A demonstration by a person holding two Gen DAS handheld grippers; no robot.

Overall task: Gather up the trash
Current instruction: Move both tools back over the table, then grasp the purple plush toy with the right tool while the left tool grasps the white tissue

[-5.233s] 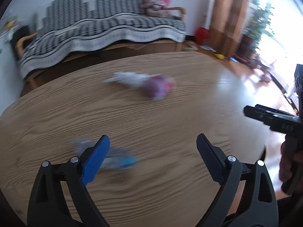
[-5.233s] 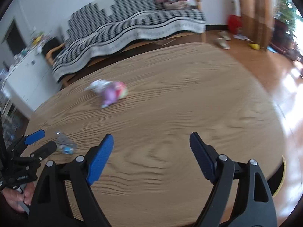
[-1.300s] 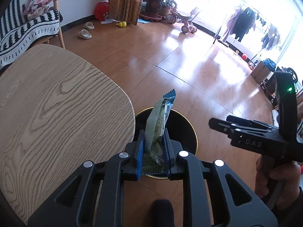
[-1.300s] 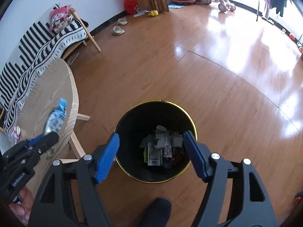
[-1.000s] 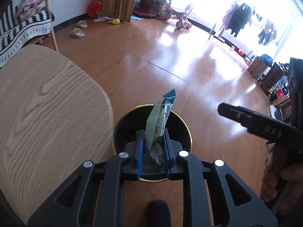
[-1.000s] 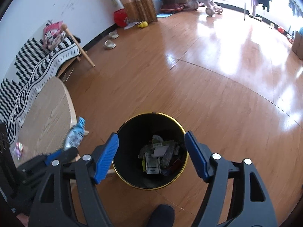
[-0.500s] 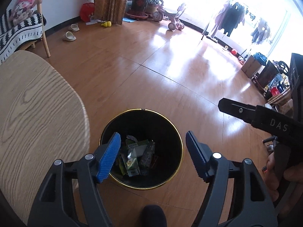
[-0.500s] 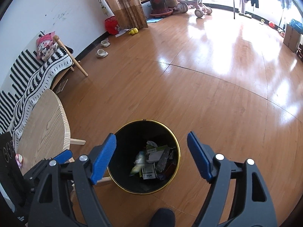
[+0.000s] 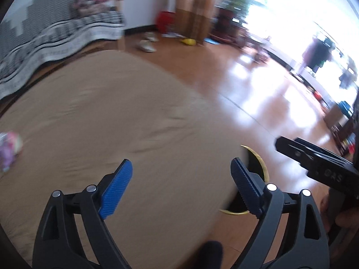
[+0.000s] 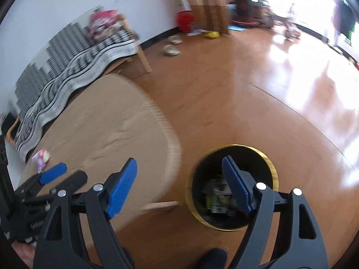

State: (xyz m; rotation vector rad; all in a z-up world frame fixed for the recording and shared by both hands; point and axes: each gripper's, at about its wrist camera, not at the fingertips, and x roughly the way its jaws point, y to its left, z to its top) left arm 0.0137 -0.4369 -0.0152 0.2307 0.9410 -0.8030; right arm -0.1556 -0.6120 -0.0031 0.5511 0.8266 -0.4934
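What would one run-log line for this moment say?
left tool: jaws opening, empty | right tool: open, empty | pink wrapper: on wooden table | trash bin: on floor beside table

bin right of table | wrapper on table (far left)

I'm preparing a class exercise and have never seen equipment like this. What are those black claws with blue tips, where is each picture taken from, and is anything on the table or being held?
A person holds one hand-squeezed claw per hand, with a camera on each looking along its fingers. One picture looks past the left claw, whose jaws are opening, empty, above the wooden table. The other looks past the right claw, open and empty, near the black bin holding trash. A crumpled pink wrapper lies on the table.
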